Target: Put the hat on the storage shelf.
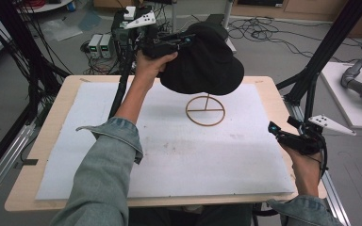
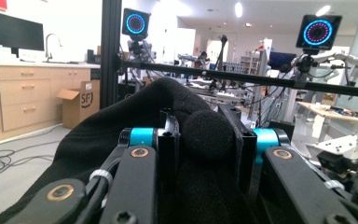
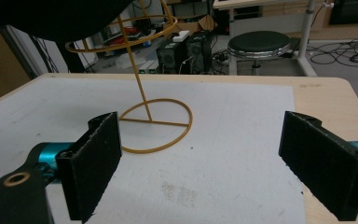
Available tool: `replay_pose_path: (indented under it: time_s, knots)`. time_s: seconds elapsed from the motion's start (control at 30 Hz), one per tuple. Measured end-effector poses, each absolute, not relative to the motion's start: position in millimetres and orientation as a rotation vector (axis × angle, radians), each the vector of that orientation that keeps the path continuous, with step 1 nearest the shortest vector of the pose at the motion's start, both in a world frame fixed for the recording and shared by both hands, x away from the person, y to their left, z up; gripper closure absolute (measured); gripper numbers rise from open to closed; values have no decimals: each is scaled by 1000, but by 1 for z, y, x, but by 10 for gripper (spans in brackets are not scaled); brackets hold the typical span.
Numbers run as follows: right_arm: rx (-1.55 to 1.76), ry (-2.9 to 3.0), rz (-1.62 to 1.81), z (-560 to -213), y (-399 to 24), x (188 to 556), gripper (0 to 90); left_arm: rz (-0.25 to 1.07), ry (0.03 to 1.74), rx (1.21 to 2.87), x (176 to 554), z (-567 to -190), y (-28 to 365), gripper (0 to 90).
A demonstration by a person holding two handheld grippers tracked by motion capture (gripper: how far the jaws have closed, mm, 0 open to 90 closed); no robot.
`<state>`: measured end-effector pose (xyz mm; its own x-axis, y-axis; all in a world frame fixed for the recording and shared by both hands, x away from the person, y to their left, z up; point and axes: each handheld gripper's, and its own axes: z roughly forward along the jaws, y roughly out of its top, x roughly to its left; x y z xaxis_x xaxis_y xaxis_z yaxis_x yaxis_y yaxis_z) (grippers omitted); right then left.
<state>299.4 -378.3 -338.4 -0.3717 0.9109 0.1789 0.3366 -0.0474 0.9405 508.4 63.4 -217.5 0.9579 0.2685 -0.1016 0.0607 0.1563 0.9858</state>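
Right gripper (image 3: pixel 200 163): nearest the person, at the table's right edge, jaws standing wide apart with nothing between them, pointed toward the stand.

White foam mat (image 1: pixel 169 155): covers the pale wooden table (image 1: pixel 47 155); bare apart from the stand's base.

Thin golden wire hat stand (image 3: pixel 142 100): round base ring flat on the mat, slim upright stem, wire hoop at the top. Light in build; likely easy to tip.

Soft black fabric hat (image 1: pixel 202 61): held in the air above the stand, its underside near the top hoop, not yet seated as far as the pictures tell.

Left gripper (image 1: pixel 181 40): farthest out, raised over the table's back edge, jaws clamped on a bunched fold of the hat's cloth.

Risks, as judged: lowered off-centre, the limp hat could catch the hoop on one side and push the stand over or skid it across the mat. Let go too soon, the hat could slide off. With the other gripper idle, nothing steadies the base.
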Motion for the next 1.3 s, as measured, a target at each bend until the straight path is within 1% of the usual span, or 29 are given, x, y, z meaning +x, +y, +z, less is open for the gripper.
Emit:
replay_pose_path:
  time_s: [0.23, 0.3, 0.93, 1.3]
  knots:
    - [1322, 1717, 1435, -339, -377, 300, 129, 148, 293, 1449, 518, -229, 50, 704]
    - [1322, 1720, 1435, -339, -377, 300, 129, 128, 293, 1450, 521, -233, 47, 704]
    - [1319, 1726, 1432, -341, -376, 301, 129, 106, 315, 1523, 533, -260, 23, 699]
    - [1321, 1734, 1428, -342, -375, 301, 129, 123, 321, 1555, 535, -269, 14, 663]
